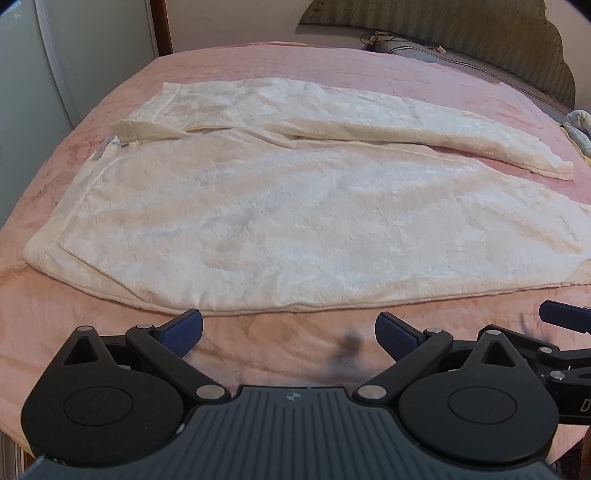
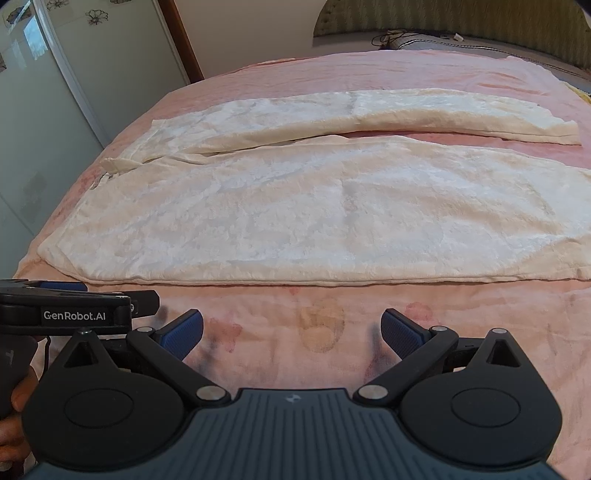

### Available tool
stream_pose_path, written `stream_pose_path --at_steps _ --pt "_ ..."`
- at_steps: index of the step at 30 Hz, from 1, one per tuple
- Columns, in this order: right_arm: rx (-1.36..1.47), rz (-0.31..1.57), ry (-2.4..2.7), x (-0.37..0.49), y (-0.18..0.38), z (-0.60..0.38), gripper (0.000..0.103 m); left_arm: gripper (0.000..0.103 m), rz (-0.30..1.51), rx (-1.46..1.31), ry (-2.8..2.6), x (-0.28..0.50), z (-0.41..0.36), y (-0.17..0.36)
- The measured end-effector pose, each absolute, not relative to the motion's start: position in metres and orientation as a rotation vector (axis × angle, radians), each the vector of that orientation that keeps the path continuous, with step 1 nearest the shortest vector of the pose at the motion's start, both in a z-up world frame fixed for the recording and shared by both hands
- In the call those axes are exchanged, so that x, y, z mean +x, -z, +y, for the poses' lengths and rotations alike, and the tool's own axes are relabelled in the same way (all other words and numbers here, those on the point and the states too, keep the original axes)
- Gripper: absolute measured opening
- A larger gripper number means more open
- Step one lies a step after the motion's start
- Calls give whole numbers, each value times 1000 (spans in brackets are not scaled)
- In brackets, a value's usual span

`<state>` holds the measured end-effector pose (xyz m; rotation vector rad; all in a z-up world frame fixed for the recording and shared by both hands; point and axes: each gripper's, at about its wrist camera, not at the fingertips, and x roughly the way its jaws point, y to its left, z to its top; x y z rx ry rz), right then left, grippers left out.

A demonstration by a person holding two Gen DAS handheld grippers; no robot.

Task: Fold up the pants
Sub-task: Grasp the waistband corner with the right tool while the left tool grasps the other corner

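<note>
The pants point(image 1: 280, 221), cream and fleecy, lie spread flat across the pink bed point(image 1: 258, 354), waistband toward the left and both legs running to the right. The near leg is broad and smooth, its long edge lying parallel to the near side of the bed; the far leg point(image 2: 388, 114) lies apart from it, with a strip of pink cover showing between the two toward the cuffs. At the waist a small flap point(image 1: 136, 129) is turned over. The left tongs point(image 1: 289, 334) hover above bare cover just short of the near edge of the pants, spread wide, with nothing between the blue pads. The right tongs point(image 2: 291, 332) hang likewise over bare cover near that same edge, also spread wide and holding nothing. The two tools sit side by side, each showing at the edge of the other's view. A headboard point(image 1: 461, 33) stands behind the bed and a wardrobe point(image 2: 55, 110) to the left.
</note>
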<state>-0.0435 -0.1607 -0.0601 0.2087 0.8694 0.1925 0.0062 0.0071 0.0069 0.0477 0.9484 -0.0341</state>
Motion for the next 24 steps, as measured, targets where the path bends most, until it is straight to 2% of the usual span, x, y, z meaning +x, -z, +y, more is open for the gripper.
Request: stream_pose_path --at_steps 6,12,15,24 --pt "150 682 -366 -11 33 -170 103 101 851 57 10 33 24 -21" --pt "-194 604 -531 73 12 -139 103 100 811 -8 -1 73 49 -29" --pt "-266 531 -568 126 9 -131 103 100 810 -34 -38 91 60 -26" --pt "-115 713 -705 323 50 -121 102 100 823 -59 -94 134 90 -25"
